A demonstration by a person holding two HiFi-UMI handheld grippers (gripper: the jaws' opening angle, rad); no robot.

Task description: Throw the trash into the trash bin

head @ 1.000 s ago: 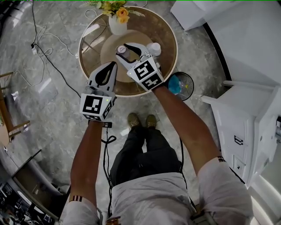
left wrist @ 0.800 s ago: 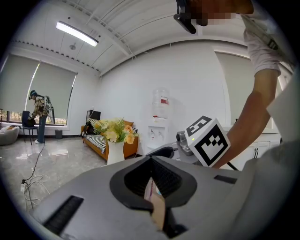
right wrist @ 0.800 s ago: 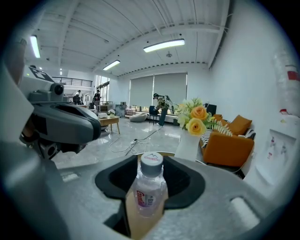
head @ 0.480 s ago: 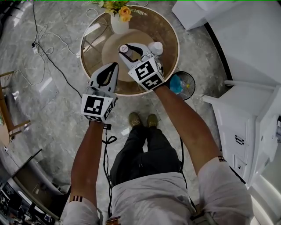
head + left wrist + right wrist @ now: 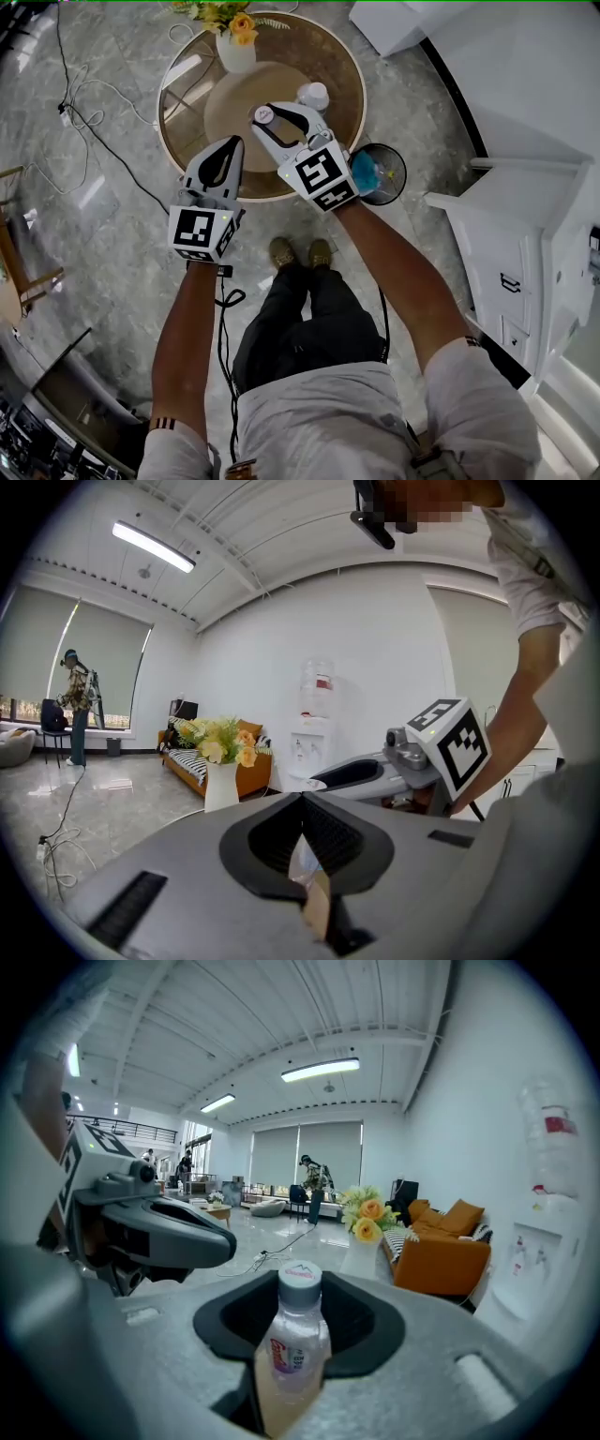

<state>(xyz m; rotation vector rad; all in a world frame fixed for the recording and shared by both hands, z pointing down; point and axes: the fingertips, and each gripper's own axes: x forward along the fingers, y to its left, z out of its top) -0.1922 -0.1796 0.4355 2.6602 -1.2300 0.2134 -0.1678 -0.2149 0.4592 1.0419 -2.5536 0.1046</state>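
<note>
"What did each pair of tongs have?"

"My left tongs [image 5: 242, 142] were pressed together on a scrap of wrapper [image 5: 309, 883], thin and partly clear (I couldn't tell what it came off). My right tongs [image 5: 266, 116] had just been closing. The bottle [image 5: 292, 1340] stood upright between them, pinched at its sides: clear, with a white cap and a pink label."

"Where was the bottle, then?"

"Up in the right tongs, over the near half of the round table [image 5: 187, 112]. The left tongs were just beside it and a little nearer to me, above the table's near rim."

"And the bin?"

"The trash bin [image 5: 394, 155] stood on the floor at my right, just beside the table's rim and close to the marker cube of the right tongs. It showed blue inside. Both bits of trash were in the tongs, apart from it."

"What else was on the table?"

"A white lidded container [image 5: 313, 94] sat just beyond the right tongs. At the far rim was a white vase [image 5: 234, 54] of yellow and orange flowers. A dark cable [image 5: 103, 127] trailed over the grey floor to my left. Farther off, an orange sofa [image 5: 441, 1251] stood against the wall with a water dispenser [image 5: 314, 714] beside it."
</note>
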